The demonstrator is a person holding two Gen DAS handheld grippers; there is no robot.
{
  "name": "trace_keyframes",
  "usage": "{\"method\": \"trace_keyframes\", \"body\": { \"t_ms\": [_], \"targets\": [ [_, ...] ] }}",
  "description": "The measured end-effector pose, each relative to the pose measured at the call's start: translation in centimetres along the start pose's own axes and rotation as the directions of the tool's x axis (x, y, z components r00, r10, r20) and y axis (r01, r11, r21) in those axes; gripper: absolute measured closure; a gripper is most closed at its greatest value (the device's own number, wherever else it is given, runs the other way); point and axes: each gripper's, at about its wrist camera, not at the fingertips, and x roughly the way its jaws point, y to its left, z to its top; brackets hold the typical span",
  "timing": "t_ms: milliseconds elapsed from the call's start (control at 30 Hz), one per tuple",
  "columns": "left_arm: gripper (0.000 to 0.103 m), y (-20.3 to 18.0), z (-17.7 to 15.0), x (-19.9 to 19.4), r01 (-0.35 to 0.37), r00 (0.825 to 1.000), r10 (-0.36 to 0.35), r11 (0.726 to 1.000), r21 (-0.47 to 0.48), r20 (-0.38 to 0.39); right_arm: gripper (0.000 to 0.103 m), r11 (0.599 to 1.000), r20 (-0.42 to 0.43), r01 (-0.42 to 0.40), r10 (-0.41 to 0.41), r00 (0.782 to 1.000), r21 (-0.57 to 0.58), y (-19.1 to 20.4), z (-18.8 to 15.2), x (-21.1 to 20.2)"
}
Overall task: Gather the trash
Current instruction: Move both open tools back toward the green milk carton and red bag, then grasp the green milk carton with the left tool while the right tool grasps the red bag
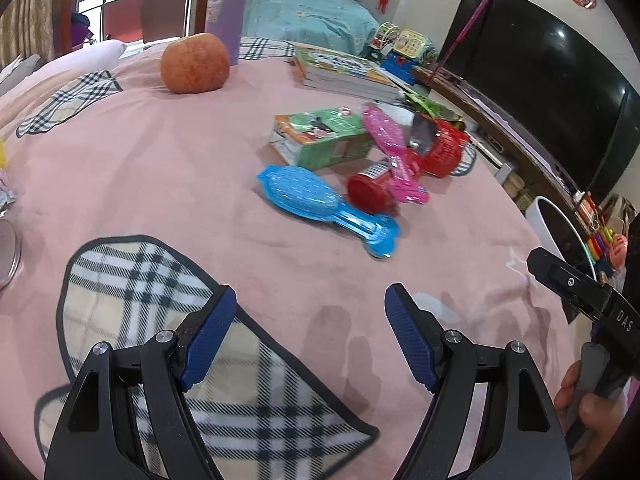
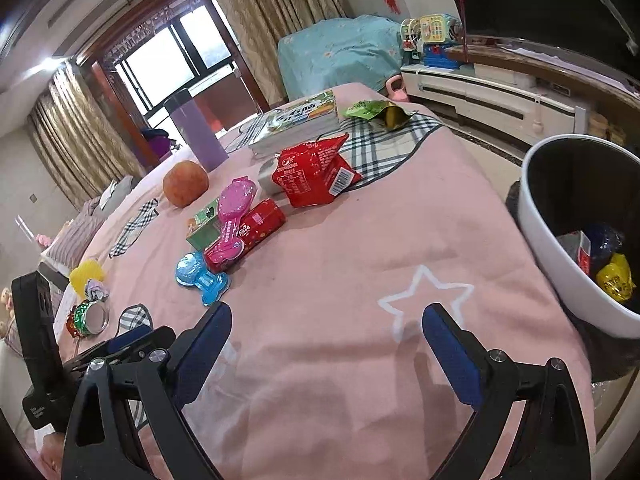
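Note:
On the pink bedspread (image 2: 400, 232) lies a cluster: a red snack bag (image 2: 316, 172) (image 1: 444, 148), a red can on its side (image 2: 260, 228) (image 1: 370, 186), a green carton (image 1: 320, 136) (image 2: 204, 228) and a green wrapper (image 2: 376, 112). A pink brush (image 1: 394, 152) rests across the can, and a blue brush (image 1: 316, 200) lies in front. My left gripper (image 1: 310, 308) is open over bare cloth, short of the blue brush. My right gripper (image 2: 328, 328) is open above a white star print, with nothing between its fingers. A white trash bin (image 2: 536, 220) stands to the right.
An apple (image 1: 195, 63), a purple bottle (image 1: 226, 4) and stacked books (image 1: 344, 72) sit further back. A yellow wrapper (image 2: 86, 276) and a shiny tin (image 2: 90, 318) lie at the left. The bin holds several wrappers. A TV (image 1: 540, 80) and low cabinet (image 2: 480, 96) stand beyond.

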Motion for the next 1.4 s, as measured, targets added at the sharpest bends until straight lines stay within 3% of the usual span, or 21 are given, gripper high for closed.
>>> {"method": "trace_keyframes", "body": {
  "t_ms": [467, 800, 1167, 1233, 1300, 1367, 1400],
  "targets": [
    [0.023, 1.5, 4.4, 2.1, -0.001, 1.000, 0.001, 0.999, 0.037, -0.009, 0.006, 1.000, -0.008, 0.006, -0.006, 1.000, -0.006, 0.6, 2.5, 3.0],
    [0.022, 1.3, 8.9, 5.1, 0.006, 1.000, -0.004, 0.988, 0.151, -0.010, 0.006, 1.000, 0.002, -0.005, 0.005, 1.000, 0.007, 0.5, 5.9, 5.7],
    [0.022, -0.1, 10.1, 8.7, 0.044, 0.997, -0.029, 0.970, 0.239, -0.066, 0.008, 0.999, -0.002, 0.024, -0.024, 1.000, -0.042, 1.2, 8.6, 9.5],
    [0.023, -0.6, 10.1, 8.3, 0.048, 0.998, -0.037, 0.966, 0.254, -0.049, 0.017, 0.998, 0.006, 0.028, -0.027, 1.000, -0.051, 1.3, 8.7, 9.8],
    [0.034, -0.9, 10.1, 8.0, 0.055, 0.998, -0.048, 0.962, 0.266, -0.034, 0.046, 0.997, 0.009, 0.040, -0.039, 0.999, -0.065, 1.3, 8.6, 9.9],
    [0.064, -1.4, 10.0, 8.1, 0.065, 0.998, -0.054, 0.957, 0.284, -0.045, 0.062, 0.997, 0.003, 0.044, -0.044, 0.999, -0.064, 1.2, 8.6, 10.0],
    [0.069, -1.6, 9.8, 8.1, 0.070, 0.997, -0.057, 0.955, 0.287, -0.054, 0.063, 0.997, 0.001, 0.049, -0.049, 0.999, -0.062, 1.1, 8.5, 9.9]
  ]
}}
